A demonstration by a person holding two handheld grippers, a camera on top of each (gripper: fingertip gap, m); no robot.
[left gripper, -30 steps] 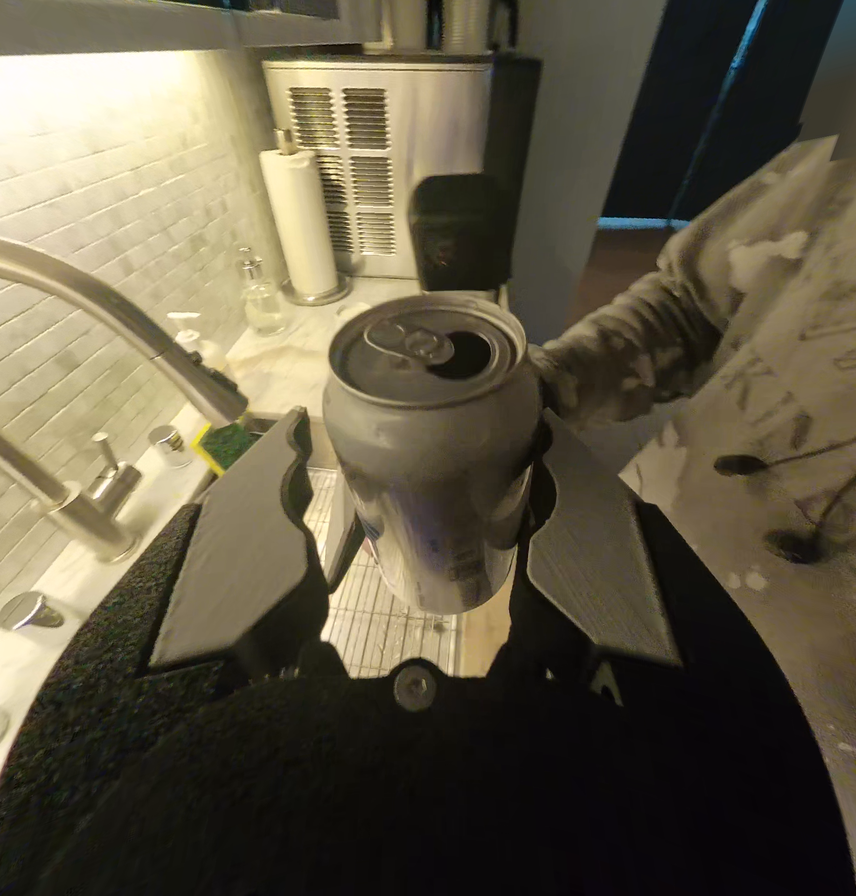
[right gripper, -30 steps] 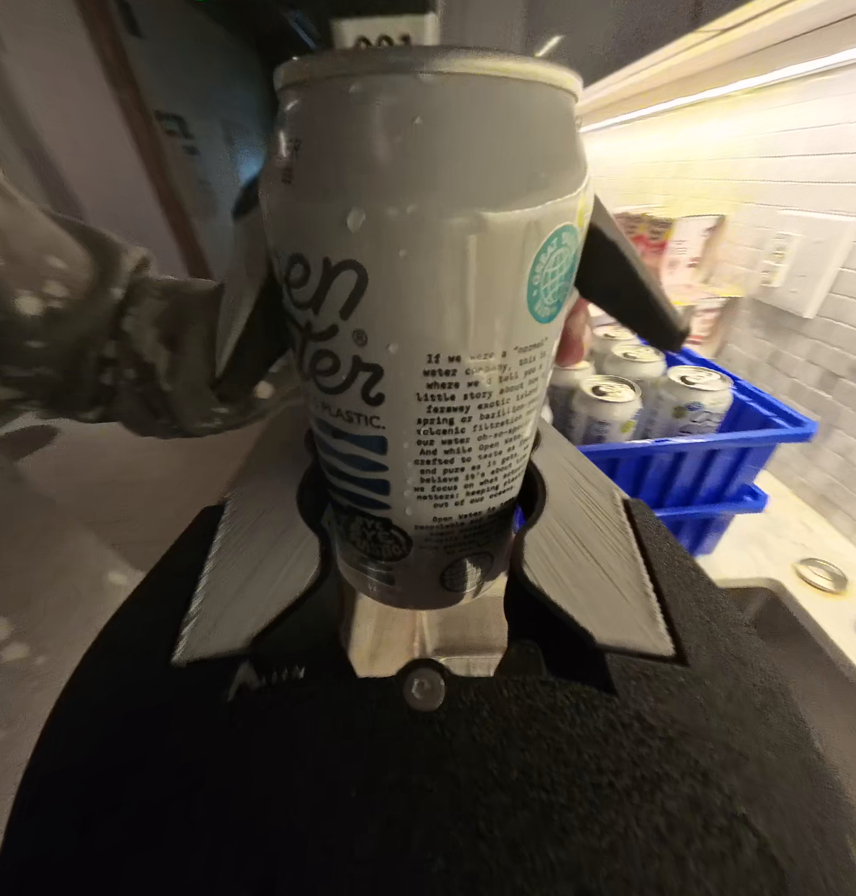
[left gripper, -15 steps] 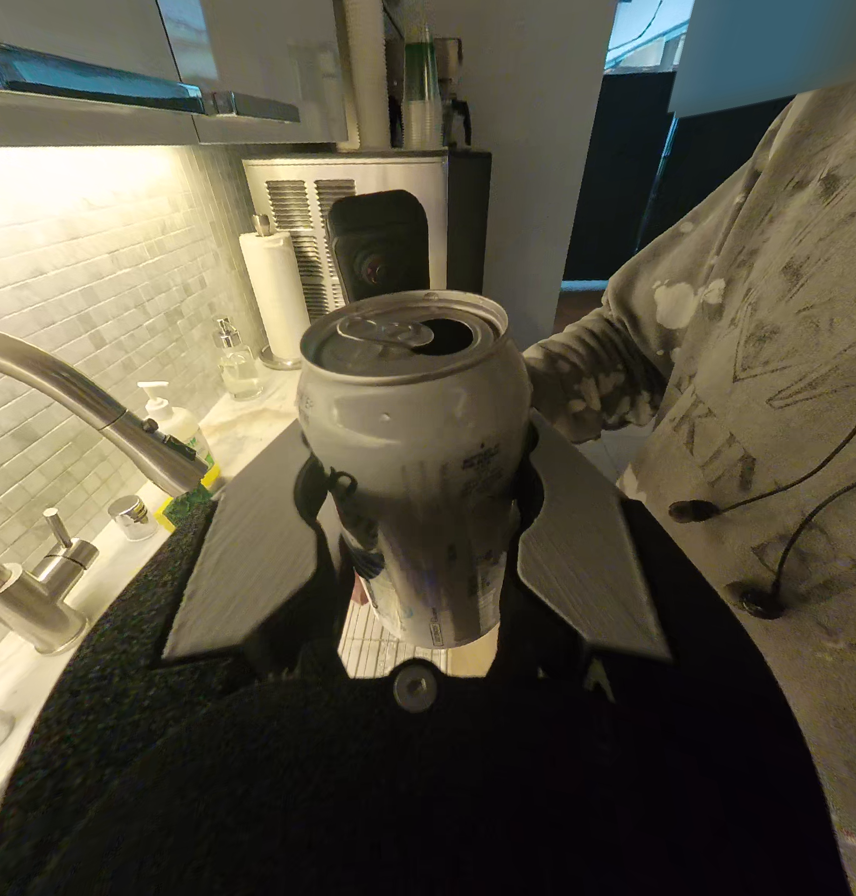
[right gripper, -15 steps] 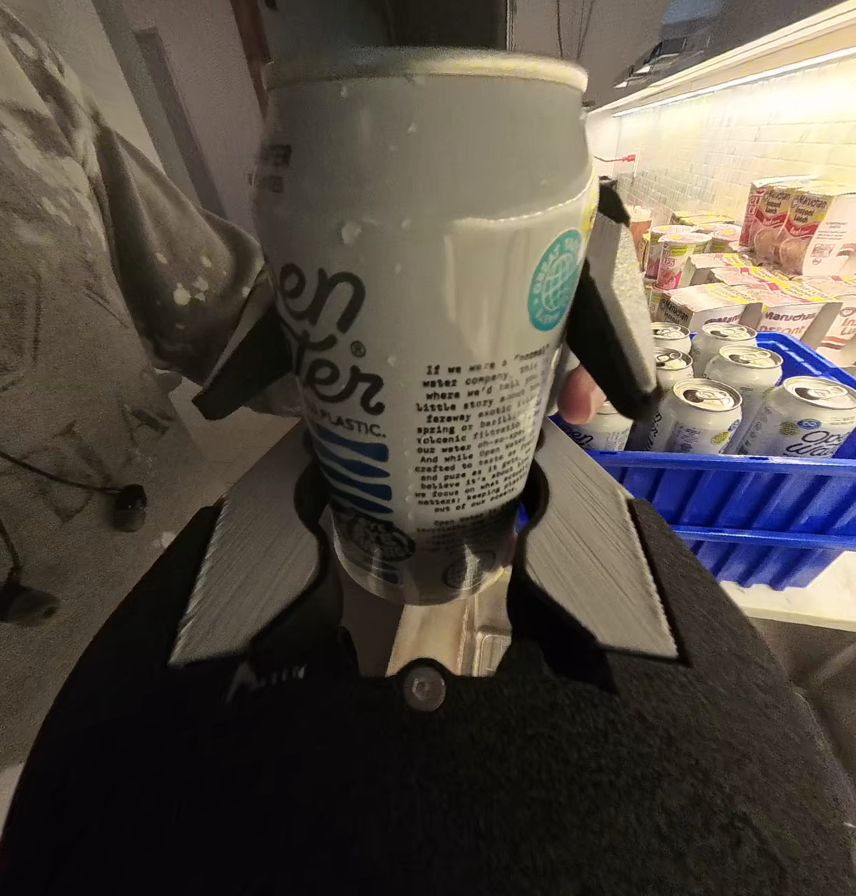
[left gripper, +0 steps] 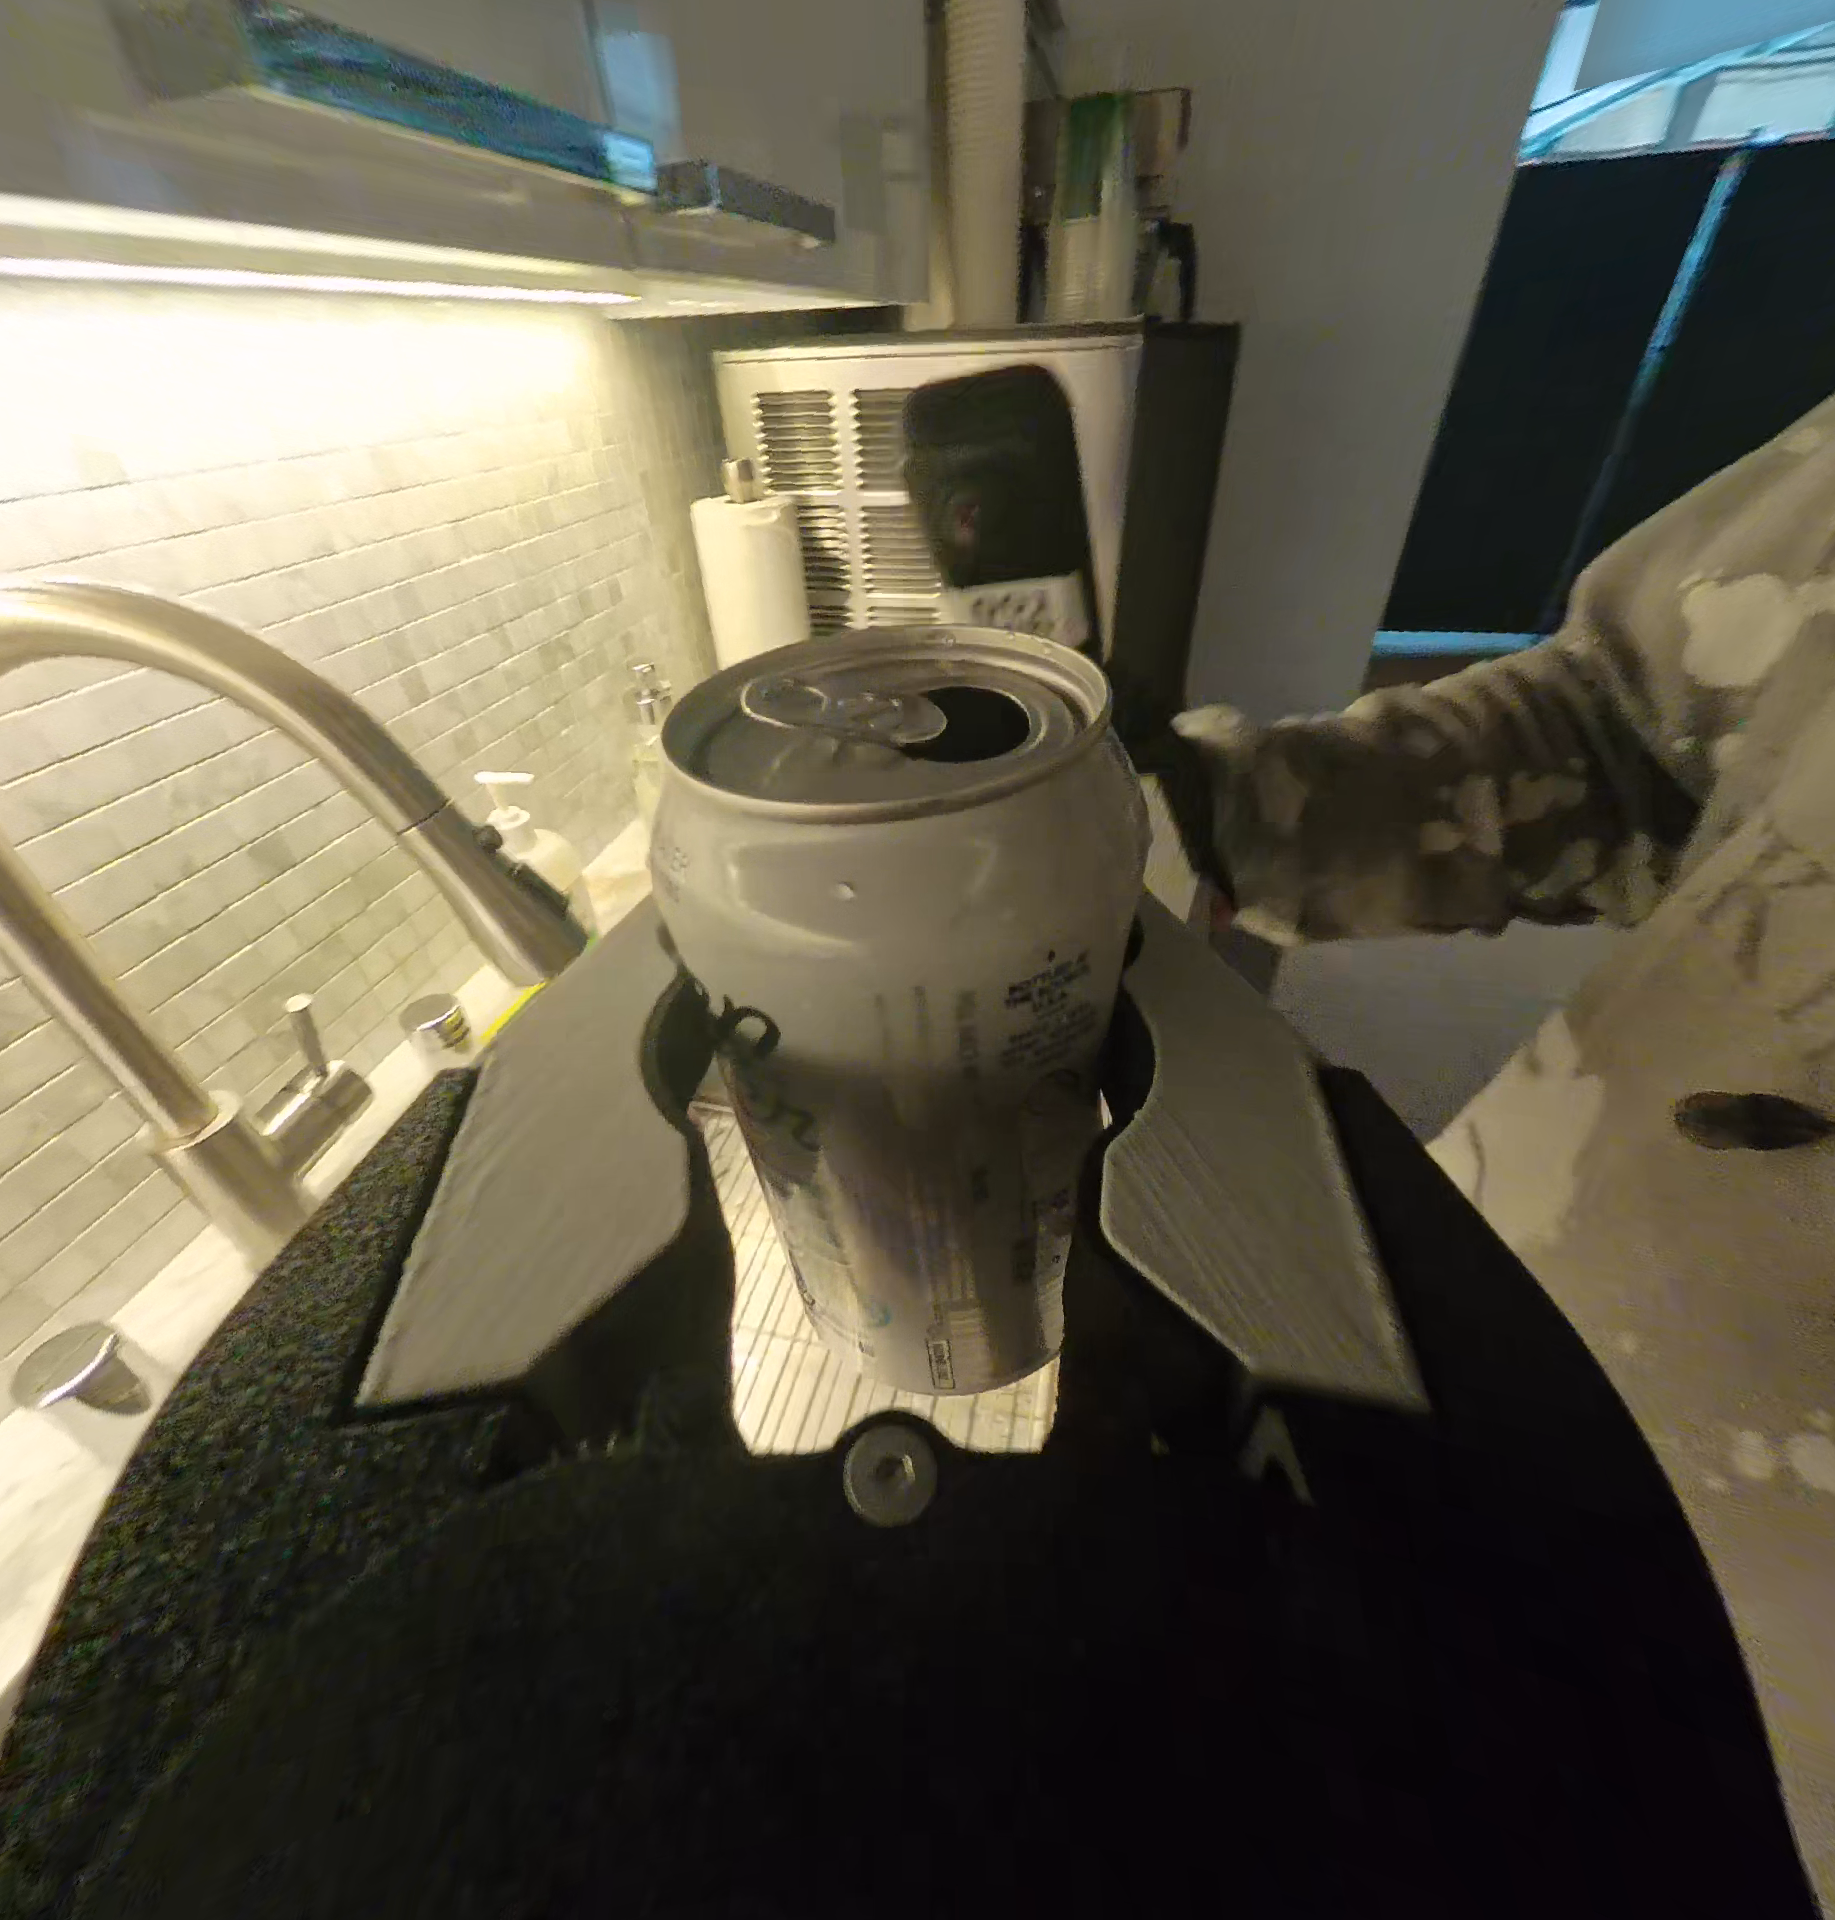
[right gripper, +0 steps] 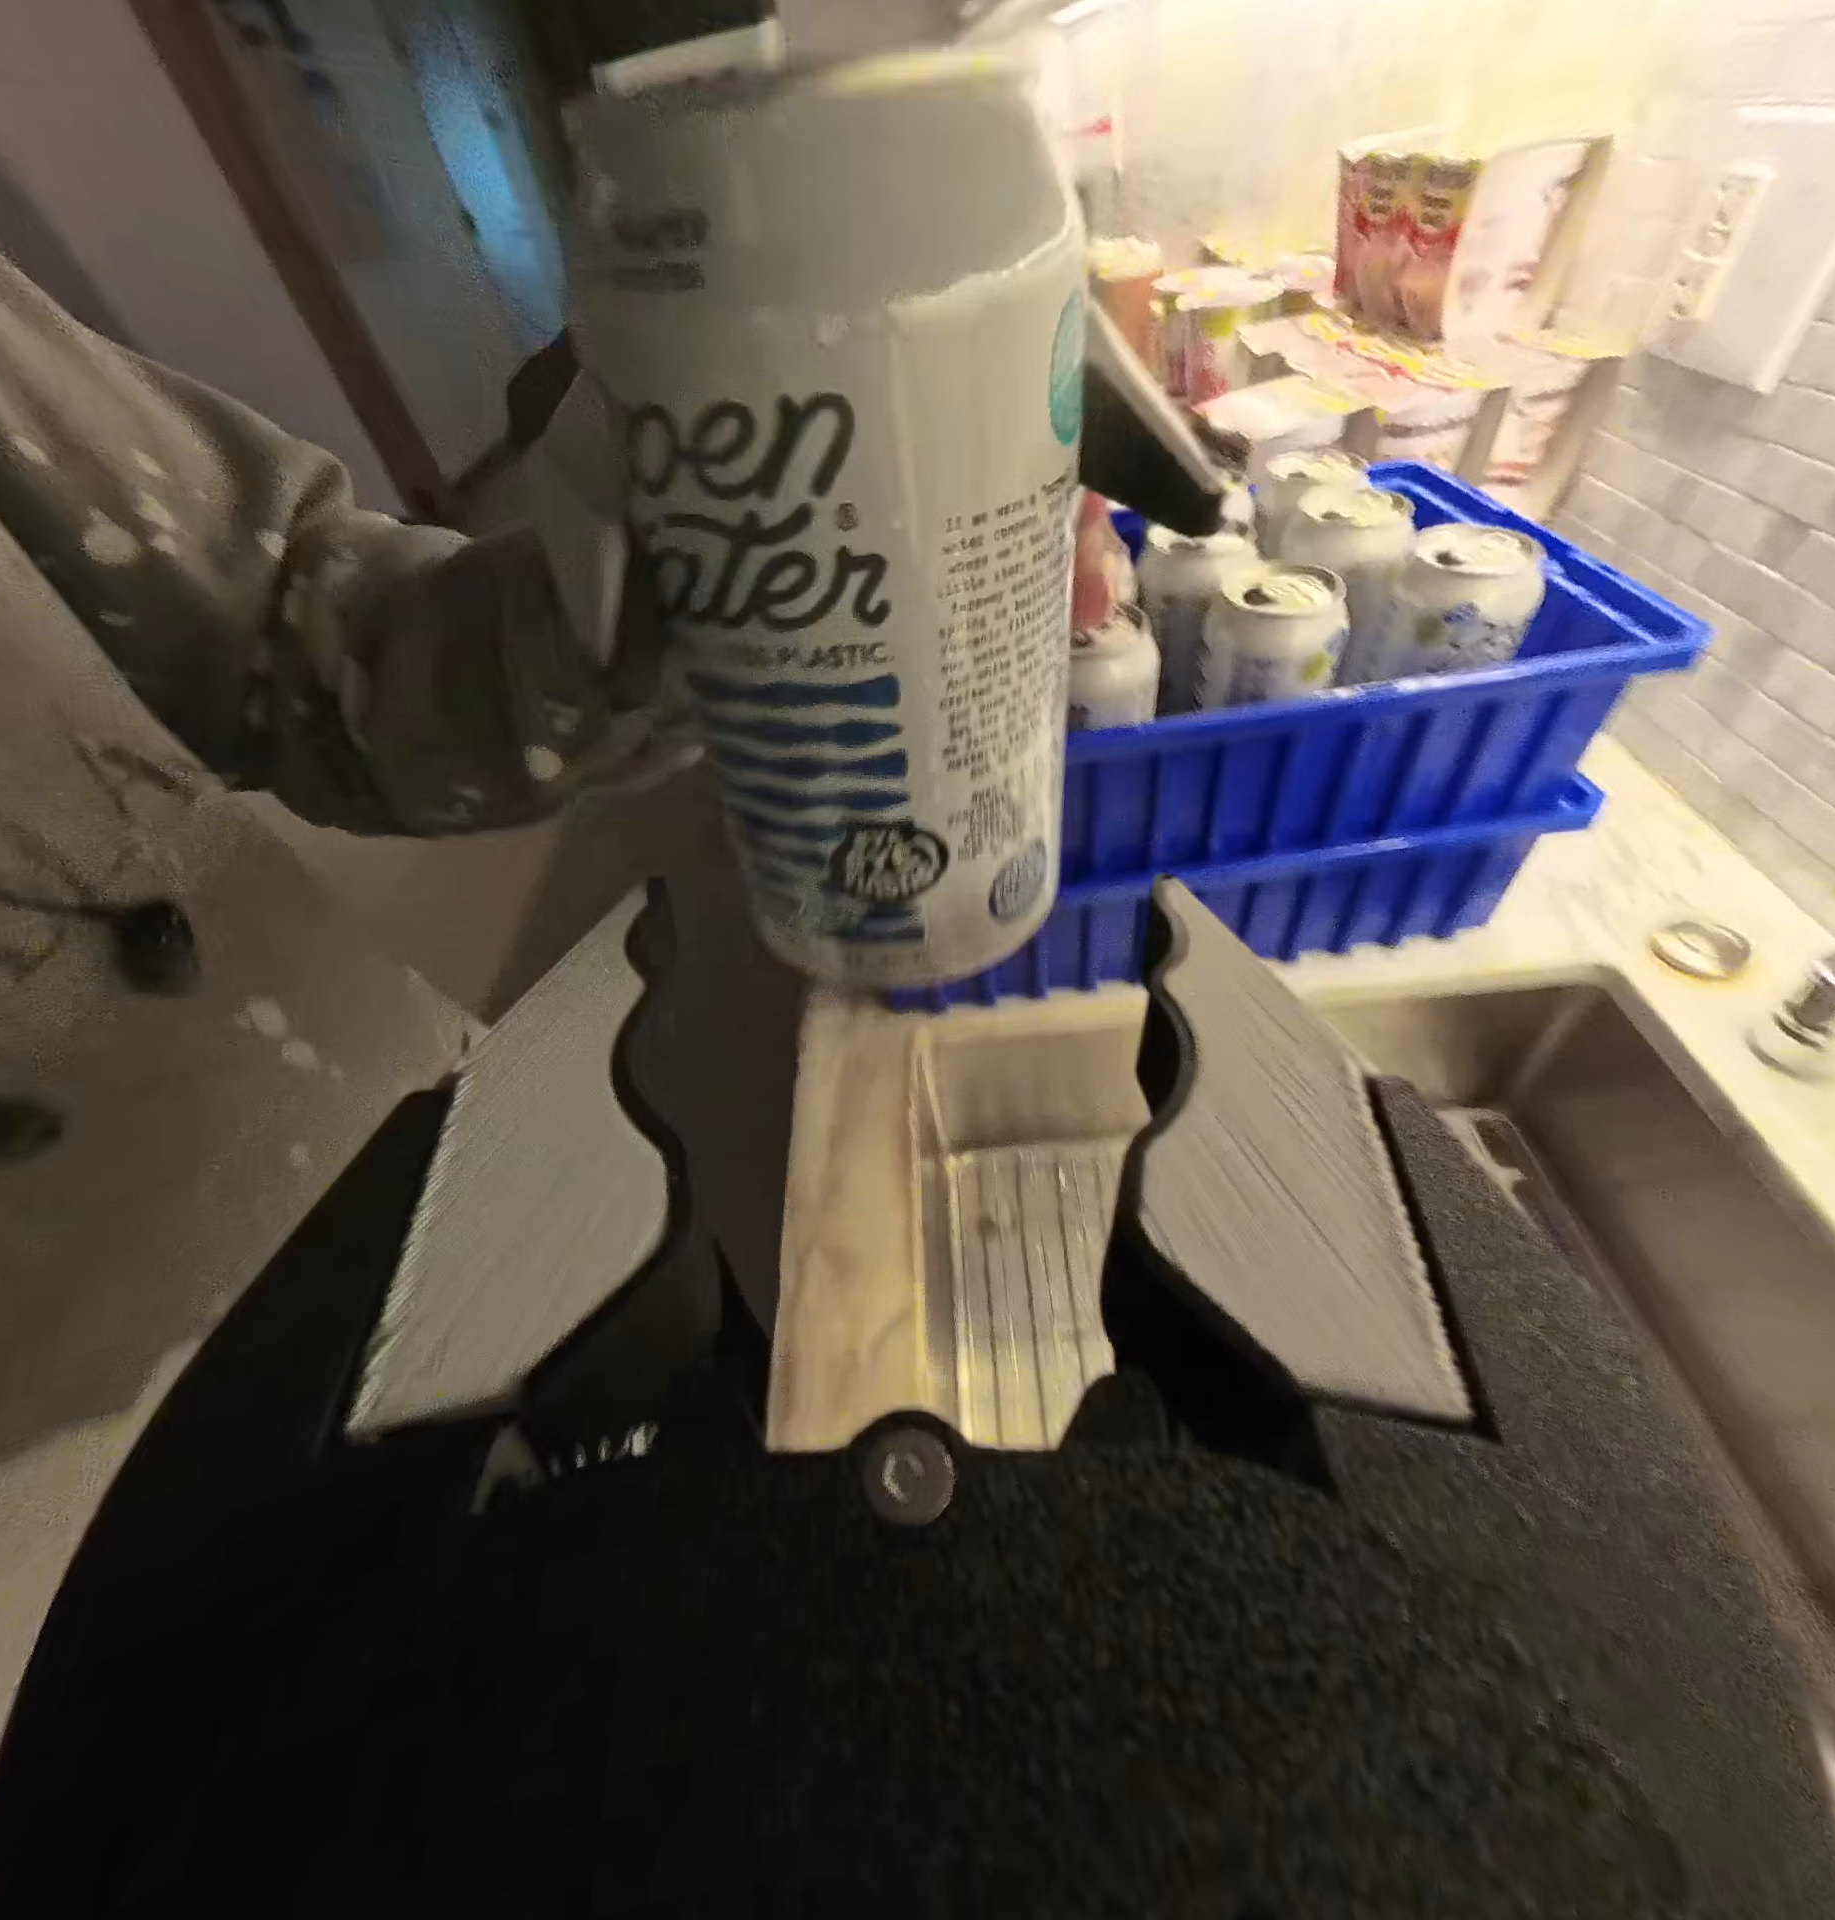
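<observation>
A white opened drink can [left gripper: 892,935] with blue stripes stands upright in my left gripper [left gripper: 902,997], which is shut on its lower half. In the right wrist view the same can [right gripper: 851,571] hangs just beyond my right gripper [right gripper: 902,925], which is open and empty, its jaws wide apart below the can's base. The left gripper's dark fingers [right gripper: 1141,457] show on either side of the can there. The right gripper's black camera body [left gripper: 996,488] shows behind the can in the left wrist view. Both grippers are above a steel sink [right gripper: 1619,1195].
A curved steel faucet [left gripper: 217,831] stands left of the sink. Two stacked blue crates [right gripper: 1412,727] holding several opened cans sit on the counter, with boxes [right gripper: 1412,239] behind. A paper towel roll [left gripper: 752,571] and soap dispenser [left gripper: 528,831] stand by the tiled wall. A person's sleeve [left gripper: 1464,821] reaches in.
My right gripper has opened, let go of the can and drawn back from it. The left gripper still holds the can and has shifted a little.
</observation>
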